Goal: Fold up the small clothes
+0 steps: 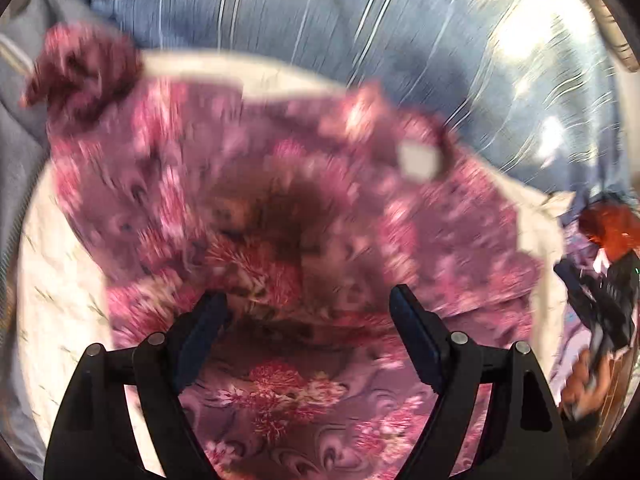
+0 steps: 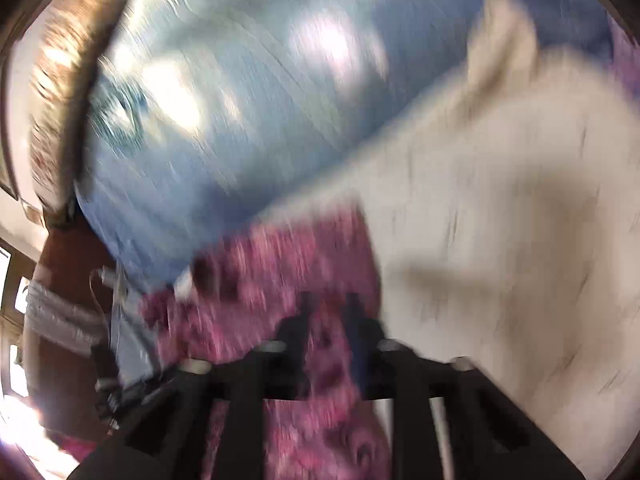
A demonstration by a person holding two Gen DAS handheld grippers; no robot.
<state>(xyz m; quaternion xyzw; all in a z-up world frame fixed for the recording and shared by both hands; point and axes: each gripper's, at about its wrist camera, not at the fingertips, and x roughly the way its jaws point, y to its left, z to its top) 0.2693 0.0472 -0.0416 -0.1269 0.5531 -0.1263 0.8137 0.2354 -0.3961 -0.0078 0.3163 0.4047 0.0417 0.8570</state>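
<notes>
A pink and purple floral garment (image 1: 256,184) lies bunched on a white cloth (image 1: 60,272) in the left wrist view, with a white tag (image 1: 418,162) near its upper right. My left gripper (image 1: 308,308) is open, its fingers spread just above the garment's near part. In the blurred right wrist view my right gripper (image 2: 328,312) is shut on the floral garment (image 2: 280,280), fingers close together with fabric between them. The right gripper (image 1: 600,292) also shows at the right edge of the left wrist view.
A blue bedsheet with thin white stripes (image 1: 320,12) covers the bed beyond the white cloth (image 2: 500,200). A grey pillow or blanket (image 1: 16,120) lies at far left. A wooden bed edge (image 2: 60,80) shows at the left of the right wrist view.
</notes>
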